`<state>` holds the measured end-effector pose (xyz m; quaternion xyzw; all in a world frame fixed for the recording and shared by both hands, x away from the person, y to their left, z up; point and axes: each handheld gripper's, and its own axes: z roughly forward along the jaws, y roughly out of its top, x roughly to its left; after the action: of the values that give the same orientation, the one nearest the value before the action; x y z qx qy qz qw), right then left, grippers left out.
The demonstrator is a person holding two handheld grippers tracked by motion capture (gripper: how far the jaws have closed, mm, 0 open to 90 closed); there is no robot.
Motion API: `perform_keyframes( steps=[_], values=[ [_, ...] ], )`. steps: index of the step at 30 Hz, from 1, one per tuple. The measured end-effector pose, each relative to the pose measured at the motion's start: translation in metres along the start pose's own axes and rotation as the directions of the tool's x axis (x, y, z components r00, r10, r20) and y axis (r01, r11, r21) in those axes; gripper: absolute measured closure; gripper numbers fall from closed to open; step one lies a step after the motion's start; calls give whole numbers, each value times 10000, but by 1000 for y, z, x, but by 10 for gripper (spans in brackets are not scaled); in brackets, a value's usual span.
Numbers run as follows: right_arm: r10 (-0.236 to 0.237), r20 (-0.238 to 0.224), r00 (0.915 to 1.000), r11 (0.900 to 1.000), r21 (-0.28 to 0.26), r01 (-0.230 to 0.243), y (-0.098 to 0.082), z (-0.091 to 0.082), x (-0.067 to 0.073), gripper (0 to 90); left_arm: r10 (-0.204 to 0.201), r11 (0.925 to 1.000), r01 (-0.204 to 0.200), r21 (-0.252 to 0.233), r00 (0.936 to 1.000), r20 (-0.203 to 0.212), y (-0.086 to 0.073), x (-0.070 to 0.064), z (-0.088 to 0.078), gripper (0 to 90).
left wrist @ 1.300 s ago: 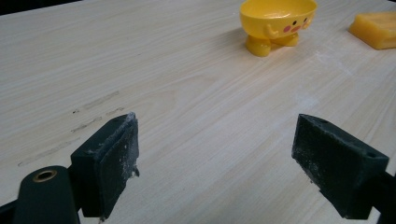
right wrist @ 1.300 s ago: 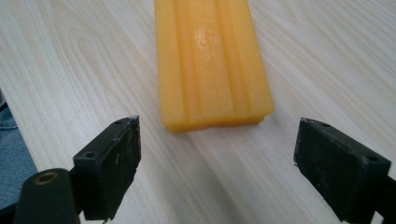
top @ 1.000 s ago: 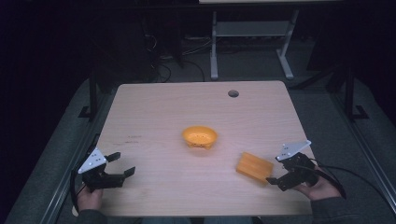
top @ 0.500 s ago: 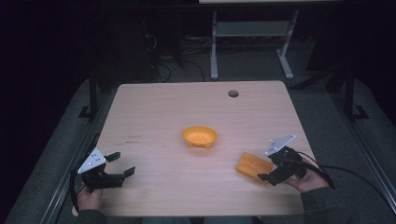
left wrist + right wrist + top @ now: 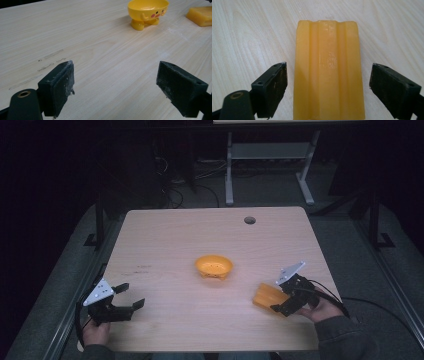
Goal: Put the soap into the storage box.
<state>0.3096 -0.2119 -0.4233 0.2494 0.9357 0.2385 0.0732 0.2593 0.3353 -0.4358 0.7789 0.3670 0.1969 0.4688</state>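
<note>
Jaws spread wide on the right gripper (image 5: 281, 302), one on each side of the yellow block (image 5: 329, 72), which lies flat on the table (image 5: 170, 240) near its right front edge; neither jaw touches it. The block is ridged lengthwise along its top. Over on the left, the left gripper (image 5: 129, 296) sits low at the near left corner, jaws released and gripping nothing, bare wood between them. At the table's middle stands a small yellow bowl (image 5: 214, 267) on stubby feet, well apart from both grippers.
</note>
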Motion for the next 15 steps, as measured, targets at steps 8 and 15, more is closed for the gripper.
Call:
perform_keyframes(
  steps=[8,15],
  values=[
    [-74,-114,9999,9994,337,77,5,9,0,143,8,10000,-8,-2,10000,6,0,0,0,143],
    [-88,-216,9997,9986,511,99,8,17,-3,143,19,10000,-19,-4,10000,16,0,0,0,143]
  ],
)
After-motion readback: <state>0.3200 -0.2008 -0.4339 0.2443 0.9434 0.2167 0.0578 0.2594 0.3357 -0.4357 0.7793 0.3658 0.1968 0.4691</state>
